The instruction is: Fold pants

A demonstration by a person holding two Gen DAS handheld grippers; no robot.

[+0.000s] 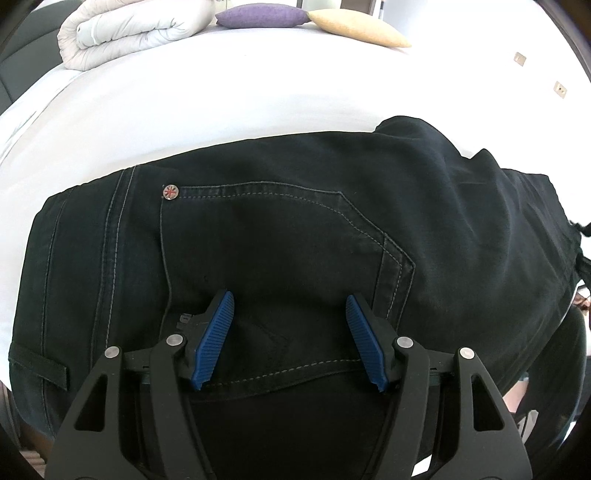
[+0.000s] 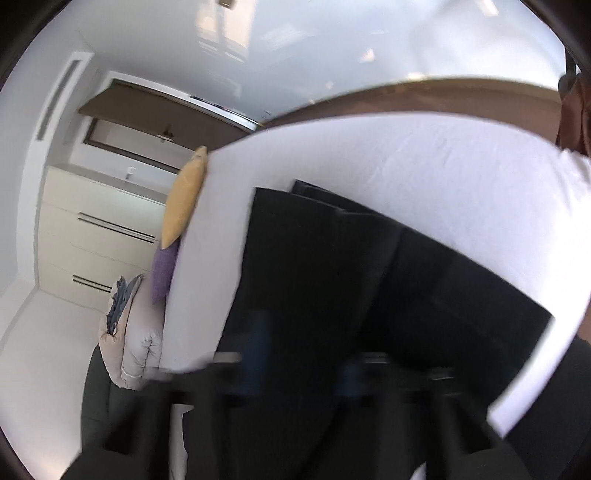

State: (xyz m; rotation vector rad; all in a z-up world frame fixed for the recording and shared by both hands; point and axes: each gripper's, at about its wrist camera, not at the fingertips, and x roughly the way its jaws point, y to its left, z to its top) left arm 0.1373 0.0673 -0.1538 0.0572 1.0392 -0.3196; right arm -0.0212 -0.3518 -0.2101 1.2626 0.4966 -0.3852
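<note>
no readable text; pants (image 1: pixel 295 229) rivet (image 1: pixel 171 192) bears a union flag.

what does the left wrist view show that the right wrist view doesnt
Only the left wrist view: the open left gripper over a stitched back pocket and a round metal rivet, all sharp.

Only the right wrist view: the white drawer unit, the ceiling, and the blurred right gripper.

Both: the black pants on the white bed, the purple cushion, yellow cushion and rolled duvet.
</note>
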